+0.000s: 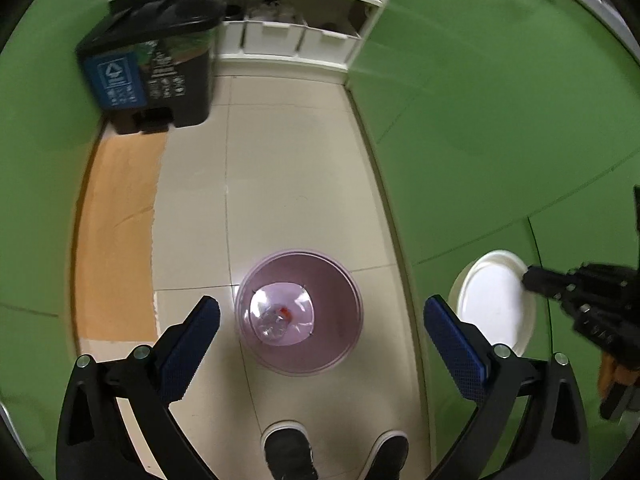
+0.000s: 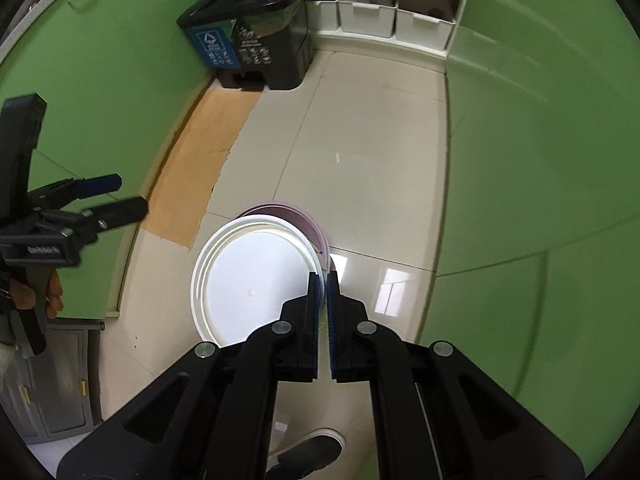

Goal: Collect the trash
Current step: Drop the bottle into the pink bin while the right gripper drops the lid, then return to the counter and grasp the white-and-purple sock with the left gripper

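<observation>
Trash (image 1: 280,317) sits inside the pink bin (image 1: 340,280) on the floor beneath my wide-open, empty left claw (image 1: 320,320), while my right claw (image 2: 322,280), pinching the white lid's (image 2: 252,280) rim, may let it slip.

Left tool (image 1: 320,322) wide apart above pink bin (image 1: 299,312); bottle (image 1: 276,322) inside; right tool (image 1: 528,280) grips white lid (image 1: 494,304).

home kitchen | green cabinets (image 1: 500,120) | tiled floor (image 1: 296,168) | recycling bin (image 1: 148,68)
</observation>
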`<state>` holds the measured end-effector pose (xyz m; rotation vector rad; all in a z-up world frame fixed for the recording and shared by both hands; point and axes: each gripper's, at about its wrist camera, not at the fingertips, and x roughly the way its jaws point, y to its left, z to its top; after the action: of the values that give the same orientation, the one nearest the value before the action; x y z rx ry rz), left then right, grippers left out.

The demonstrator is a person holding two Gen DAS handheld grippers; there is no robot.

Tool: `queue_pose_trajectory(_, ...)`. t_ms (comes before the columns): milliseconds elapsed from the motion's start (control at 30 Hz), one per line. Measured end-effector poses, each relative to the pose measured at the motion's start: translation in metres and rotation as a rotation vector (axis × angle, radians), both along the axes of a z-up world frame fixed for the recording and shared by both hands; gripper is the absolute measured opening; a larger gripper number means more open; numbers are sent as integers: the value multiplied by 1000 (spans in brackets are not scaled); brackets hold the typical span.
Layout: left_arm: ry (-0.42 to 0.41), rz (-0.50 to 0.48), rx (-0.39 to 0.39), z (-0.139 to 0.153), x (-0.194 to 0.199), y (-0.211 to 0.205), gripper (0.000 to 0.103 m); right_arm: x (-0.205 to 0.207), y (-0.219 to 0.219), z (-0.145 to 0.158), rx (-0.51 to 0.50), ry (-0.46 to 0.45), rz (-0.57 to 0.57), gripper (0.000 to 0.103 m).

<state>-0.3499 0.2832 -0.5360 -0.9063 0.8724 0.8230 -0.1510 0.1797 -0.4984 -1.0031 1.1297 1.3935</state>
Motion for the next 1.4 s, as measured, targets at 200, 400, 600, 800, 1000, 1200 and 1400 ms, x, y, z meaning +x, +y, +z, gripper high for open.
queue_pose_trajectory(200, -40, 102, 21, 13, -44, 5, 97, -32, 23, -36, -17, 31, 60, 3)
queue_pose_trajectory(400, -39, 146, 61, 30, -75, 7, 97, -65, 44, -62, -25, 29, 115, 50)
queue_pose_trajectory(600, -32, 168, 72, 47, -82, 2, 97, -64, 46, -53, -8, 25, 97, 100)
queue_pose_trajectory(800, -28, 139, 67, 90, -67, -14, 97, -40, 31, 8, 21, 15, 48, 100)
queue_pose_trajectory(1000, -31, 64, 104, 186, -37, -42, 97, -7, -3, 129, 88, 28, -38, 100)
queue_pose_trajectory(1200, -28, -8, 136, 303, -4, -74, 97, 32, -62, 277, 178, 49, -145, 100)
queue_pose_trajectory(1400, -59, -153, 186, 403, 40, -113, 97, 80, -139, 389, 248, 23, -285, 100)
